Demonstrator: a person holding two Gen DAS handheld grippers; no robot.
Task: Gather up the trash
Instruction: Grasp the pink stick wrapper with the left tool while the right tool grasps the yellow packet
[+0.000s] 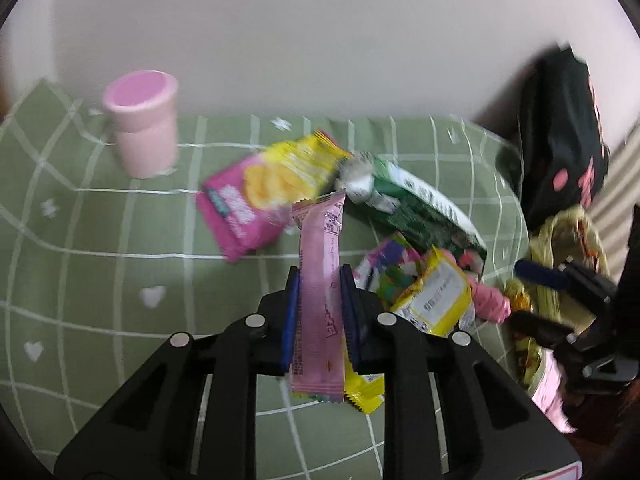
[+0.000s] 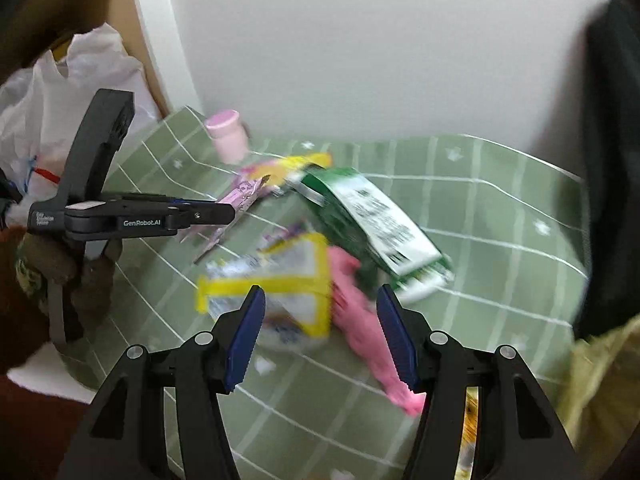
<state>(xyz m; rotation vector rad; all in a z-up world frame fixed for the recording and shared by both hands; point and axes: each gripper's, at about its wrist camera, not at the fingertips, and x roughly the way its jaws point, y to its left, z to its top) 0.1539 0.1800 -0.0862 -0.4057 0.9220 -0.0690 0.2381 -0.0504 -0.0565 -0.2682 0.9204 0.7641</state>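
1. Green grid-pattern tablecloth [image 1: 100,240] covers the work surface, with a plain pale wall behind; both views are smeared by motion.
2. Pink lidded cup [image 1: 141,124] stands upright at about 10 o'clock of the litter pile, well apart from it. Judged not trash, hence left alone.
3. Pink-and-yellow snack packet [image 1: 264,196] lies flat at 11 o'clock of the left gripper [image 1: 319,280].
4. Left gripper is nearly closed, pads pressing either side of a pink stick wrapper [image 1: 320,264]. The wrapper runs along the fingers, so the narrow width is pinched. A yellow scrap shows beneath it; whether that is also gripped I cannot tell.
5. Green carton [image 1: 416,208] lies on its side at 1 o'clock, one end torn open.
6. Yellow-bordered packet [image 2: 276,280] and crumpled pink wrapper [image 2: 360,320] lie just ahead of the right gripper [image 2: 320,312], whose fingers stand wide apart and hold nothing. Judged to be lining up for the next pickup.
7. White plastic bag [image 2: 60,88] sits off the table's left edge in the right-wrist view, perhaps the trash destination.
8. Dark bag [image 1: 560,132] at far right is cut by the frame; print everywhere is unreadable.
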